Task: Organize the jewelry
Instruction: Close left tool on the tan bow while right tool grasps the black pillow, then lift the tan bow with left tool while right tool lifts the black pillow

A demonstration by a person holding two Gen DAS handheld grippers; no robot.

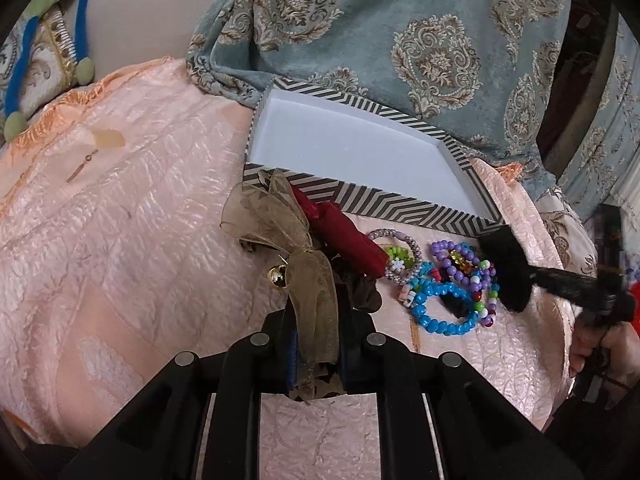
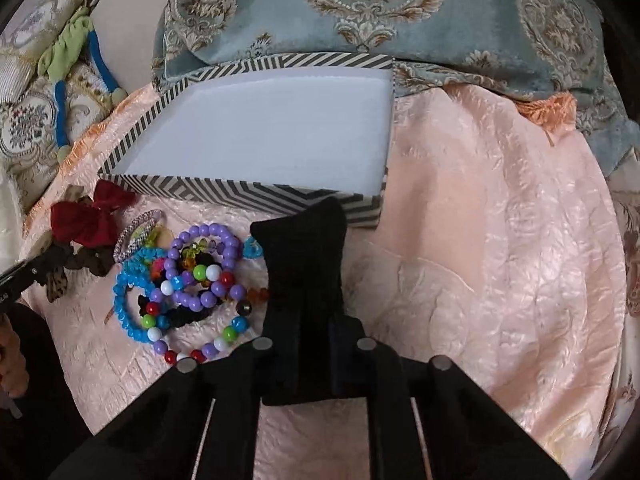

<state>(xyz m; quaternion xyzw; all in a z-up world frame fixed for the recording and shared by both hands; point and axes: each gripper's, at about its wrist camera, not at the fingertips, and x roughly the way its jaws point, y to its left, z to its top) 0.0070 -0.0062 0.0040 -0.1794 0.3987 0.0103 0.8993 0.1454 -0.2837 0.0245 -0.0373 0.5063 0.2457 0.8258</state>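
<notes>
My left gripper (image 1: 316, 320) is shut on the tail of a sheer olive ribbon bow (image 1: 276, 216) with a gold bell (image 1: 277, 276). The bow lies against a red velvet bow (image 1: 344, 236) by the striped box's front wall. The chevron-striped box (image 1: 400, 204) is open and its white inside holds nothing. My right gripper (image 2: 316, 320) is shut on a black velvet cushion (image 2: 304, 256), held just before the box (image 2: 240, 192). Left of the cushion lies a heap of bead bracelets: a blue one (image 2: 120, 304), a purple one (image 2: 208, 236) and a mixed-colour strand.
Everything rests on a peach quilted bedspread (image 1: 120, 240). A blue-grey patterned blanket (image 1: 400, 40) is bunched behind the box. A small metal earring (image 1: 82, 168) lies far left. A green and blue fabric band (image 2: 60, 80) sits at the back left. A hand (image 1: 600, 352) grips the right tool.
</notes>
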